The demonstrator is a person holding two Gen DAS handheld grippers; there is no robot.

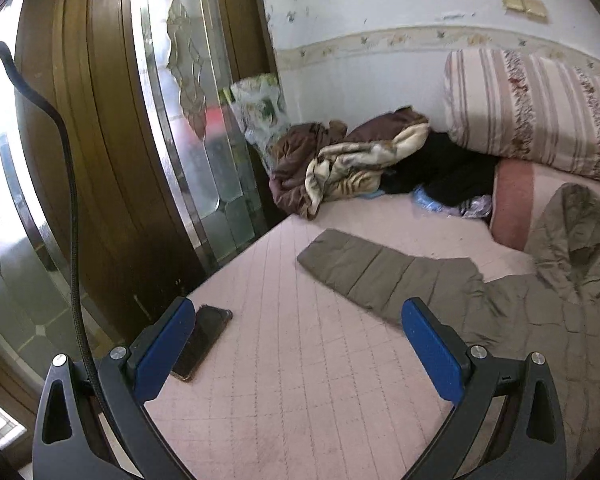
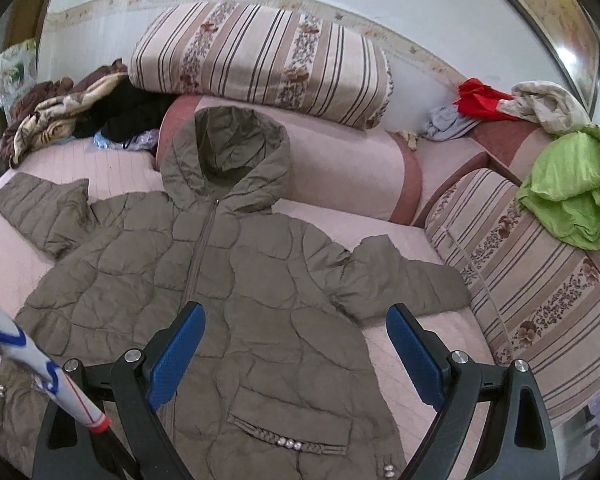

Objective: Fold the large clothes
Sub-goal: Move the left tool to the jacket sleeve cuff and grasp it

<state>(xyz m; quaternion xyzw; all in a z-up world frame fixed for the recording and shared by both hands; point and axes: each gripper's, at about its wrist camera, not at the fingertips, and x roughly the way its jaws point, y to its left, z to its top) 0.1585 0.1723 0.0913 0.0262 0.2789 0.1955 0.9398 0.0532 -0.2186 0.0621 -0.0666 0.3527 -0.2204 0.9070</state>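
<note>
Both tools spread wide, holding nothing: left gripper (image 1: pixel 298 344) above bare mattress (image 1: pixel 300 380), phone (image 1: pixel 202 340) at its near-left edge; right gripper (image 2: pixel 296 344) over the padded coat (image 2: pixel 236 280). Coat lies front-up mid-mattress, zipped, sleeves splayed, hood (image 2: pixel 228 152) toward far bolster (image 2: pixel 260 60). Judgement: fold sleeves inward first, pinching each cuff; padding may spring back.

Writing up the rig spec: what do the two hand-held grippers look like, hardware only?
Left hand-held gripper: black triangular-cutout arms, silver bolts, blue textured pads on the fingers, and a black braided cable beside it. Right hand-held gripper: same black frame, blue pads, silver bolts. No hands or sleeves visible.
</note>
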